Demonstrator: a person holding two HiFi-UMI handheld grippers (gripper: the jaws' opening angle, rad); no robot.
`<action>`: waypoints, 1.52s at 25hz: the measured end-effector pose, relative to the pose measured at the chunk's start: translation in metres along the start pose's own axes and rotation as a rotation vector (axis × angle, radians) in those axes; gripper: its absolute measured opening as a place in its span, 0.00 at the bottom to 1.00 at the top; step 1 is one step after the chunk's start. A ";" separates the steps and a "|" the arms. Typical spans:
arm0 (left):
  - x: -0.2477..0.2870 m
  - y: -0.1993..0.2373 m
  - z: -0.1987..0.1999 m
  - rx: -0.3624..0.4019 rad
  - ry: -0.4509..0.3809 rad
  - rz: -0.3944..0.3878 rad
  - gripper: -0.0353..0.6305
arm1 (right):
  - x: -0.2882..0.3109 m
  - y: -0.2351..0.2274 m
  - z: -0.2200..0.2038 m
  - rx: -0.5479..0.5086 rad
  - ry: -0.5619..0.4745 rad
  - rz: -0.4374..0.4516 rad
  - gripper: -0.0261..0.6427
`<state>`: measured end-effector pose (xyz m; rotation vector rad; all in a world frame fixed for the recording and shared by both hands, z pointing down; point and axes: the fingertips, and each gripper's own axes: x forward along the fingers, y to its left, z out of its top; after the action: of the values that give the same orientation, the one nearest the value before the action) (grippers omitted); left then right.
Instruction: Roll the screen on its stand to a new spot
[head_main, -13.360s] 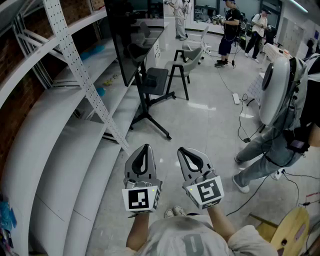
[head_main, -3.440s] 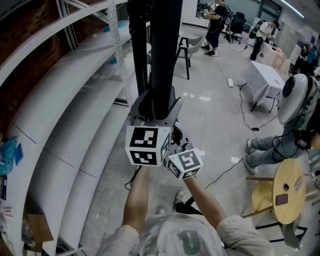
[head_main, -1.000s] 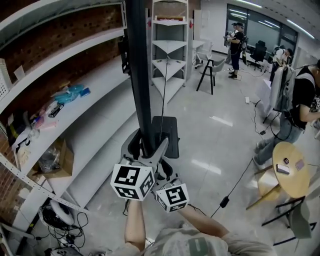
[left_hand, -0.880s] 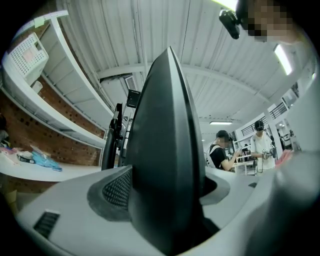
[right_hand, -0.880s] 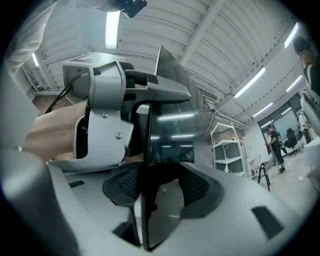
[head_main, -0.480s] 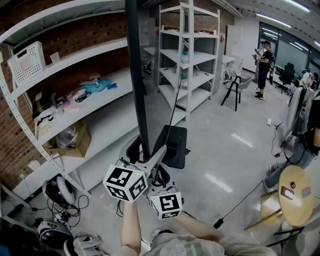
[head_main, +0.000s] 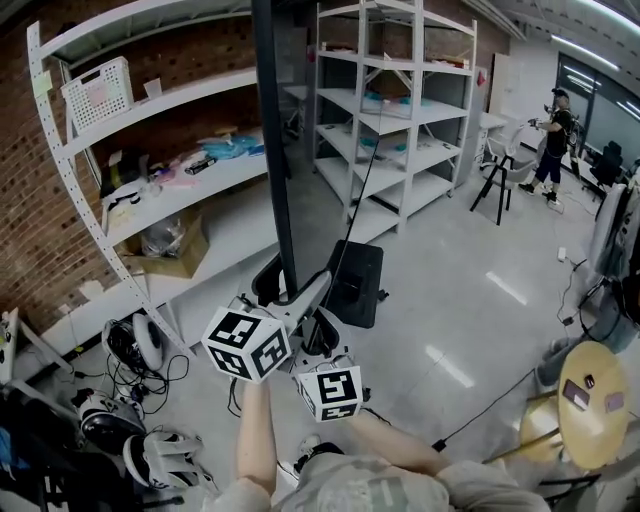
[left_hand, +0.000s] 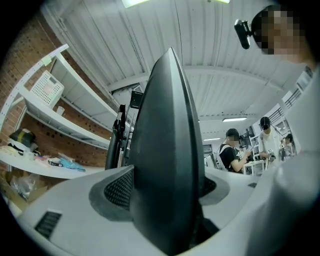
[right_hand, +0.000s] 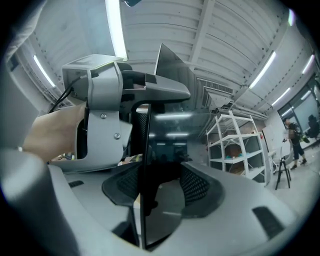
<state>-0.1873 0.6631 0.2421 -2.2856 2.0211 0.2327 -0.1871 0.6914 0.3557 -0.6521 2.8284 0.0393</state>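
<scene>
1. Head view: the screen (head_main: 268, 140) stands edge-on, rising toward 12 o'clock. Its stand (head_main: 352, 285) rests on the floor at 1 o'clock of the grippers. The left gripper (head_main: 292, 297) sits at 11 o'clock of the right gripper (head_main: 318, 340), and both are at that edge.
2. Left gripper view: the jaws are clamped on the screen's thick dark rim.
3. Right gripper view: the jaws are spread astride the thin edge and have just been opening, with a gap at 9 o'clock. The screen is likely heavy, stiff, top-heavy and fragile, so hold the rim and push gently.
</scene>
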 end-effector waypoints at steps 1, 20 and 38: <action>-0.004 -0.003 0.000 0.000 -0.001 0.006 0.58 | -0.004 0.003 0.000 0.002 0.001 0.008 0.36; -0.067 -0.031 0.011 0.016 -0.020 0.151 0.55 | -0.053 0.051 0.011 0.027 0.012 0.160 0.39; -0.090 -0.024 0.019 0.027 -0.023 0.213 0.53 | -0.055 0.076 0.014 0.031 0.045 0.272 0.40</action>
<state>-0.1755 0.7576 0.2372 -2.0407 2.2415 0.2422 -0.1687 0.7844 0.3536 -0.2612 2.9341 0.0276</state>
